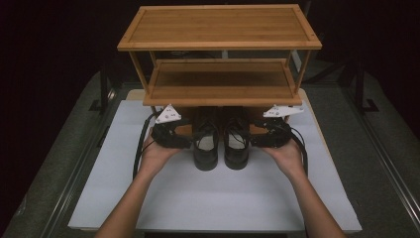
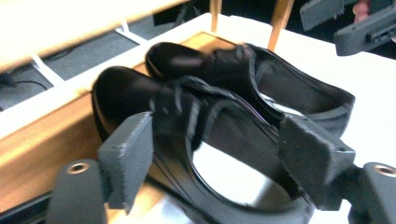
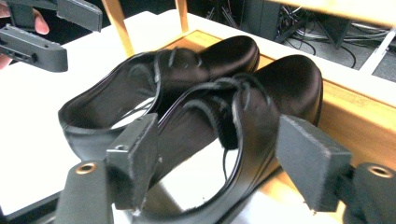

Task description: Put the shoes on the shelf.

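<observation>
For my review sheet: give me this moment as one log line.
left gripper: open, astride left black leather lace-up shoe | right gripper: open, astride right black leather lace-up shoe | toes under two-tier bamboo rack

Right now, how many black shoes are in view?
2. The left shoe and the right shoe stand side by side on the white mat, toes at the bamboo rack. No others are visible; some may be hidden.

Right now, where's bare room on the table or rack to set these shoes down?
Free: the wooden rack's top shelf, its middle shelf, and the white table mat between the forearms. Crowded: the rack's bottom front, where the two black lace-up shoes sit flanked by the left gripper and right gripper.
</observation>
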{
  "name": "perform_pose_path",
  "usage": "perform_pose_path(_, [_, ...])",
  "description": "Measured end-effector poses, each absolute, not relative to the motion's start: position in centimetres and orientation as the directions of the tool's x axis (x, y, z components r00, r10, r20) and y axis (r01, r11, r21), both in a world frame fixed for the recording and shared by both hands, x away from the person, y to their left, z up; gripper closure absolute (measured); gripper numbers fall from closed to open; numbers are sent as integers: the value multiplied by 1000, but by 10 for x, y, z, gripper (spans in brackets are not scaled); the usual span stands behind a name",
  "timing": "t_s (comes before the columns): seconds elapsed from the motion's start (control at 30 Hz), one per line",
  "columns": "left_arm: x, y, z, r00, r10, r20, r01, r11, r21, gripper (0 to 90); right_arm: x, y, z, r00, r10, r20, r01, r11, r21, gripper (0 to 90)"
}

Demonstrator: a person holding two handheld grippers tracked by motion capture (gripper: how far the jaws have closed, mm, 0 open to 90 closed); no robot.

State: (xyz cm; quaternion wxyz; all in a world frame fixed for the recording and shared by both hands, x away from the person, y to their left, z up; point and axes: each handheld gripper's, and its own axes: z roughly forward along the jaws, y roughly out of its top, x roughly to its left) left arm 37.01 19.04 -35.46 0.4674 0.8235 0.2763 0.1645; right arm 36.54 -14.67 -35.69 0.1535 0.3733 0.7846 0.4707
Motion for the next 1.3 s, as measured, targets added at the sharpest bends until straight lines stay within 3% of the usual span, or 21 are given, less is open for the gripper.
perform_pose_path(0.3, [343,204,-392,807,590,18,308,-446,840,147,334,-161,-389,-697,705,131,462,302,834,222])
perform_pose_path(0.67, [351,185,-436,830,558,20,356,-557,751,53,344,-147,-439,-699,700,143,535,379,755,129])
perform_pose_path(0.77, [354,177,-446,832,552,61,344,-598,724,50,347,-140,-447,-711,691,133,532,403,745,128])
perform_pose_path(1.3, [357,159,-453,835,544,81,326,-609,723,73,349,-118,-456,-716,688,116,528,426,734,105])
